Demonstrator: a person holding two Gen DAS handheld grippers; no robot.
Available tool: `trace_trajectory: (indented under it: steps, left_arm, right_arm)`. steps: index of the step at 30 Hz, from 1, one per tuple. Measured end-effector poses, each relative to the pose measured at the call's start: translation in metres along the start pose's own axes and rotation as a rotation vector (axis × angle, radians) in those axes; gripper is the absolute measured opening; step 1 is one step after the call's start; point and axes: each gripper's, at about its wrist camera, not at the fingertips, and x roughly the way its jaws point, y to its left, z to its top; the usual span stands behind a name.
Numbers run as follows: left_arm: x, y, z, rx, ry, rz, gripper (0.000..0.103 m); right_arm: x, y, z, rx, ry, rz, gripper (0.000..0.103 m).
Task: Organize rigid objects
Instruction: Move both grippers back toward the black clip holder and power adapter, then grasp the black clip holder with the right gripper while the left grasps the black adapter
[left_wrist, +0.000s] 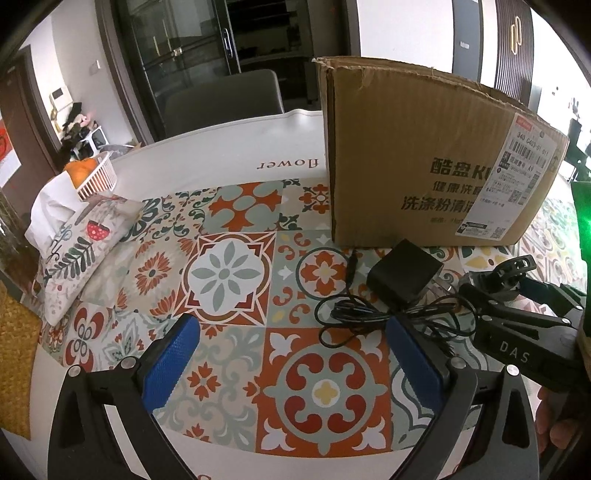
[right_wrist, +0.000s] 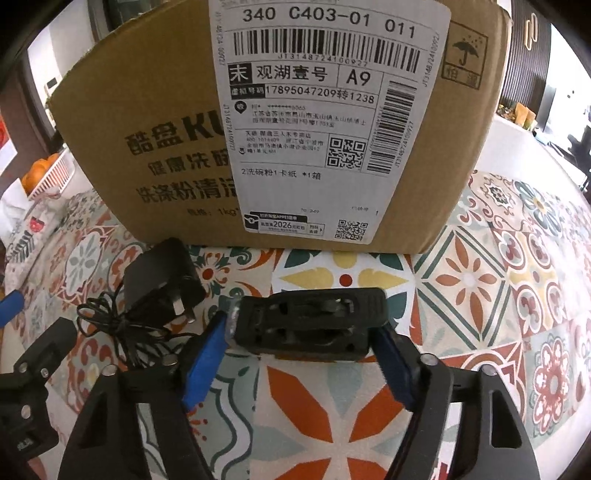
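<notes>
My right gripper (right_wrist: 303, 328) is shut on a black plastic bracket (right_wrist: 312, 319), held just above the patterned tablecloth in front of a cardboard box (right_wrist: 177, 147). That bracket also shows in the left wrist view (left_wrist: 513, 273), in the right gripper (left_wrist: 517, 291). A black power adapter (right_wrist: 162, 280) with its tangled cord (right_wrist: 122, 325) lies left of the bracket; in the left wrist view the adapter (left_wrist: 404, 275) lies just ahead of my right finger. My left gripper (left_wrist: 291, 354) is open and empty, low over the cloth, its right fingertip (left_wrist: 413, 354) by the cord (left_wrist: 369, 314).
The cardboard box (left_wrist: 424, 155) stands at the far right of the table. A patterned cushion (left_wrist: 77, 251) and a white basket of oranges (left_wrist: 96, 177) sit at the left edge. A grey chair (left_wrist: 221, 99) stands behind the table. The tablecloth (left_wrist: 229, 273) covers the middle.
</notes>
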Motion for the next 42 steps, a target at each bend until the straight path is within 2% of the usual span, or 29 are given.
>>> trace_trajectory:
  steps: [8, 15, 19, 24, 26, 31, 35, 37, 41, 42]
  left_arm:
    - [-0.007, -0.007, 0.003, 0.023, -0.030, -0.045, 0.103]
    - [-0.012, -0.022, 0.017, 0.103, -0.090, -0.191, 0.103]
    - [-0.002, -0.032, 0.027, 0.149, -0.092, -0.279, 0.099]
    - [0.012, -0.049, 0.033, 0.201, -0.070, -0.354, 0.097]
    - [0.020, -0.056, 0.035, 0.226, -0.056, -0.363, 0.097]
    - [0.043, -0.071, 0.037, 0.262, 0.005, -0.367, 0.083]
    - [0.056, -0.079, 0.037, 0.258, 0.038, -0.357, 0.082]
    - [0.061, -0.083, 0.037, 0.258, 0.062, -0.349, 0.078]
    - [0.065, -0.084, 0.037, 0.241, 0.063, -0.345, 0.076]
    - [0.065, -0.085, 0.036, 0.236, 0.057, -0.345, 0.071]
  right_arm:
    - [-0.023, -0.018, -0.005, 0.024, -0.010, 0.014, 0.074]
    - [-0.056, -0.033, -0.004, 0.077, -0.047, -0.031, 0.074]
    - [-0.066, -0.042, -0.001, 0.112, -0.062, -0.057, 0.074]
    - [-0.063, -0.053, -0.002, 0.147, -0.054, -0.055, 0.074]
    - [-0.057, -0.055, -0.001, 0.163, -0.042, -0.053, 0.074]
    - [-0.041, -0.064, -0.002, 0.195, -0.013, -0.053, 0.074]
    - [-0.036, -0.071, -0.001, 0.206, 0.003, -0.047, 0.074]
    - [-0.035, -0.073, -0.001, 0.208, 0.008, -0.047, 0.074]
    - [-0.032, -0.076, 0.003, 0.211, 0.016, -0.044, 0.074]
    - [-0.031, -0.076, 0.003, 0.211, 0.018, -0.045, 0.074]
